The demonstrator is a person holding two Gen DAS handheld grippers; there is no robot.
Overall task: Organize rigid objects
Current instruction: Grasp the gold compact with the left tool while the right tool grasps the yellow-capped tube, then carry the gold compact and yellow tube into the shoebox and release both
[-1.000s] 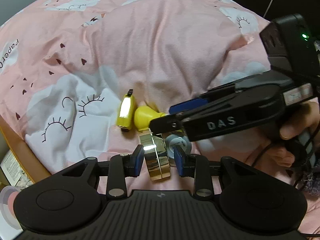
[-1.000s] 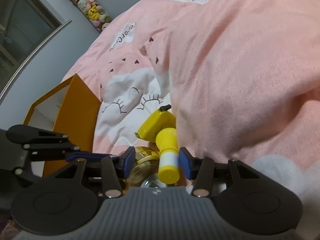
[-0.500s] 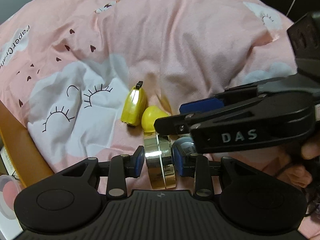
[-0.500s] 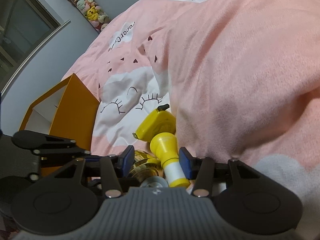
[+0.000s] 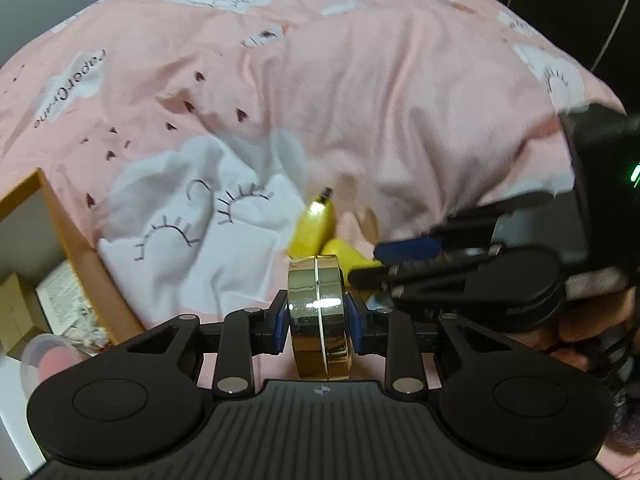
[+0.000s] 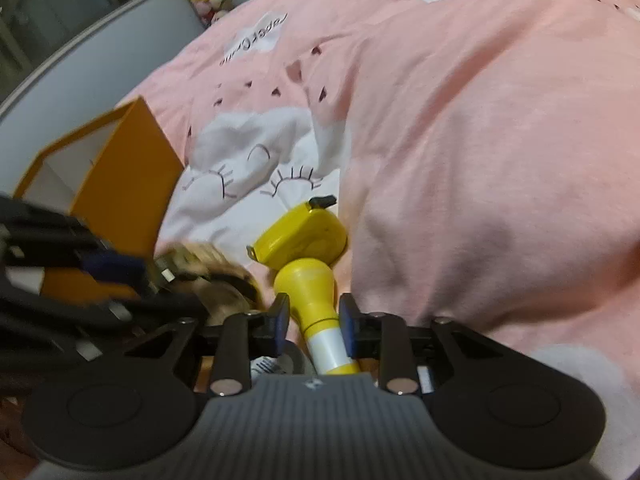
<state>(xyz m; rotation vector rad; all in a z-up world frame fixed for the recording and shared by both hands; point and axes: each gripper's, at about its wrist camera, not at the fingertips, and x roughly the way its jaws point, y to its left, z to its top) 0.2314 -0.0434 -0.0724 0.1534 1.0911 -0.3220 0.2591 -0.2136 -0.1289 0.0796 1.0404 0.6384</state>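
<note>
My left gripper [image 5: 317,318] is shut on a shiny gold round tin [image 5: 318,312], held on edge just above the pink bedspread. It shows blurred in the right wrist view [image 6: 212,276]. My right gripper [image 6: 314,322] is shut on the neck of a yellow flashlight [image 6: 314,300] with a white band. A yellow tape measure [image 6: 306,238] lies on the bed touching the flashlight's head; it also shows in the left wrist view [image 5: 314,226]. A small grey round tin [image 6: 286,362] lies under the right gripper.
An orange-sided box [image 6: 116,184] stands at the bed's left edge; its inside [image 5: 24,248] holds papers and a small carton. A clear lid over something pink [image 5: 48,360] sits at the lower left. The right gripper's body [image 5: 520,276] is close beside the left one.
My left gripper has closed on the gold tin and lifted it, swinging toward the box. My right gripper has closed on the flashlight's neck.
</note>
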